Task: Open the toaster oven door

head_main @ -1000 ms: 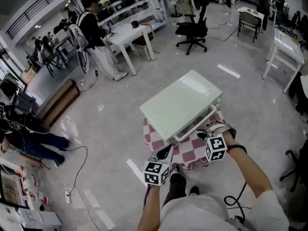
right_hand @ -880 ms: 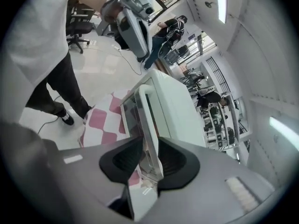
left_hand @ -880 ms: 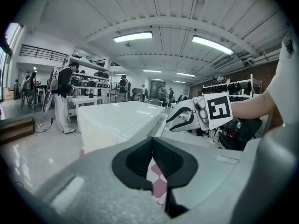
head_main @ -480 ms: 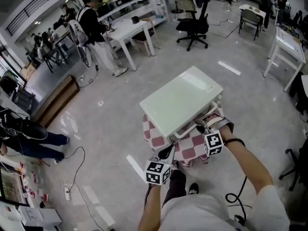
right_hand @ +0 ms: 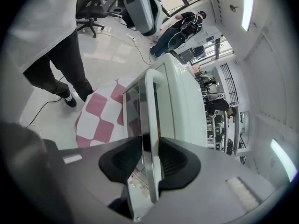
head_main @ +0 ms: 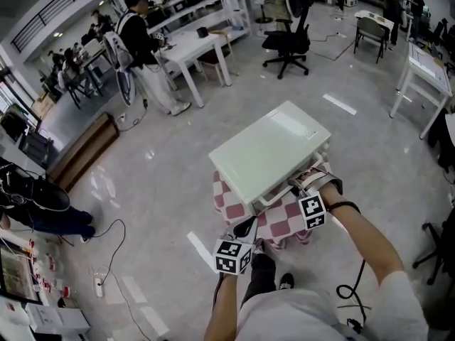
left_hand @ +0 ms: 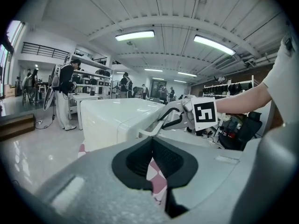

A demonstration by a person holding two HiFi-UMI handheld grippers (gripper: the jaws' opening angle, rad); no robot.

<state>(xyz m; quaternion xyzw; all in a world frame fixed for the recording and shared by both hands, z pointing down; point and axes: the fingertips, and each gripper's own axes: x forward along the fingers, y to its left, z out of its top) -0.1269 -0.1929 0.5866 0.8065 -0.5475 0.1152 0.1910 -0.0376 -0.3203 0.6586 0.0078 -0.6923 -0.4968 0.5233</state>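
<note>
A white toaster oven [head_main: 270, 151] stands on a small table under a red-and-white checked cloth [head_main: 226, 199]. Its pale bar handle [head_main: 283, 190] runs along the front edge of the door. My right gripper [head_main: 297, 185] is at the right end of that handle. In the right gripper view the handle [right_hand: 152, 106] passes straight between the jaws of the right gripper [right_hand: 150, 158]; they are closing and the pads lie against both its sides. I cannot tell whether the door is ajar. My left gripper [head_main: 245, 227] hangs below the table's front left corner, shut and empty [left_hand: 156, 161].
A person in white [head_main: 142, 41] stands at a white desk [head_main: 195, 48] far behind the oven. A black office chair [head_main: 284, 41] and a white table [head_main: 425, 69] stand further back. A cable [head_main: 114, 261] trails on the floor at the left. My own shoes [head_main: 284, 281] are just under the table.
My right gripper has moved up and forward from just in front of the oven onto the door handle. The left gripper has stayed where it was.
</note>
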